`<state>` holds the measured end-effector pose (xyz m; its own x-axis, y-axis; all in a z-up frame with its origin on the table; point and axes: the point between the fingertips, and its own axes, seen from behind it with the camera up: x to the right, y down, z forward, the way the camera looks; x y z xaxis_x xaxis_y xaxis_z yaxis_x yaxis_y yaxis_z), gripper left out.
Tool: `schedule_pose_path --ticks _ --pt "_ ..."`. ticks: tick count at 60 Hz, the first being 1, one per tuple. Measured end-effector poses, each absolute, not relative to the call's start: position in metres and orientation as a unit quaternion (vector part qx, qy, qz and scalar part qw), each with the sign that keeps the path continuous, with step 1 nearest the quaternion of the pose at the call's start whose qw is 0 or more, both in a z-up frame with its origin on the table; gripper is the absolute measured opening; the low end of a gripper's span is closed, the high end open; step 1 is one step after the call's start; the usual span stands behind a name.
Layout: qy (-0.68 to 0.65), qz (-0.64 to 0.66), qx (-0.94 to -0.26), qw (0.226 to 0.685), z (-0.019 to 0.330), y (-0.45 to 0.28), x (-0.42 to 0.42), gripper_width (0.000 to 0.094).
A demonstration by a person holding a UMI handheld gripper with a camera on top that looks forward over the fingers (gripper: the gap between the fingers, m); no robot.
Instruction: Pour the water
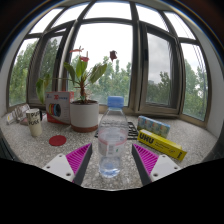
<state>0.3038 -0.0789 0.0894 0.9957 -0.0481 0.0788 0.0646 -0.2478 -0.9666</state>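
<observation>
A clear plastic water bottle (pixel 111 140) stands upright on the table (pixel 200 140), right between the two fingers of the tongs (pixel 112 162). Its body is transparent and ribbed, so the stone-patterned top shows through it, and it wears a blue cap at the top. The magenta pads (pixel 80 157) sit close at either side of its lower body; whether both actually press on it cannot be told from here, as the bottle also rests on the table.

Just behind the bottle, slightly to the side, a white pot holding a green plant with a small red flower (pixel 84 110) stands near the window (pixel 160 60). Beside the pot is a pinkish-white container (pixel 59 105), and further out a pale cup (pixel 35 124) with something sticking up from it. A small red round thing (pixel 57 140) lies flat on the table ahead of the container. On the other side a long yellow box (pixel 162 145) lies at a slant beside the finger, with a smaller pale box (pixel 153 126) beyond it. Trees show through the bay window's panes.
</observation>
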Motion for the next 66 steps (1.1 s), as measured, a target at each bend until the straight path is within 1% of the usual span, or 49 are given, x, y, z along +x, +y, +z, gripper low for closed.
schedule_pose_path --ticks 2,5,8,11,12,14,22,25,26,28,34,40,47,53,56,61,66 --pt "-0.006 -0.044 -0.789 0.613 0.085 -0.067 0.304 0.0804" --pt "-0.008 -0.043 -0.789 0.613 0.079 -0.052 0.305 0.0767" --pt "-0.012 -0.043 -0.787 0.615 0.075 -0.040 0.305 0.0693" --pt "-0.021 -0.048 -0.785 0.618 0.073 -0.032 0.306 0.0578" --pt "-0.025 -0.047 -0.783 0.620 0.074 -0.032 0.304 0.0553" --pt "-0.029 -0.045 -0.779 0.625 0.076 -0.031 0.303 0.0536" --pt "-0.018 -0.045 -0.774 0.631 0.076 -0.027 0.302 0.0367" --pt "-0.017 -0.050 -0.775 0.630 0.076 -0.027 0.302 0.0319" --pt "-0.017 -0.052 -0.775 0.629 0.076 -0.027 0.302 0.0319" --pt "-0.018 -0.055 -0.775 0.629 0.076 -0.027 0.301 0.0284" --pt "-0.007 -0.070 -0.778 0.624 0.076 -0.028 0.302 0.0284" --pt "0.008 -0.110 -0.772 0.626 0.092 -0.032 0.308 0.0284" --pt "0.003 -0.205 -0.750 0.629 0.138 -0.032 0.320 0.0284" --pt "-0.039 -0.325 -0.710 0.623 0.201 -0.024 0.321 0.0284" --pt "-0.067 -0.390 -0.680 0.617 0.233 -0.015 0.312 0.0284" --pt "-0.137 -0.489 -0.624 0.593 0.285 -0.001 0.286 0.0284" --pt "-0.222 -0.583 -0.543 0.562 0.332 0.016 0.240 0.0282"
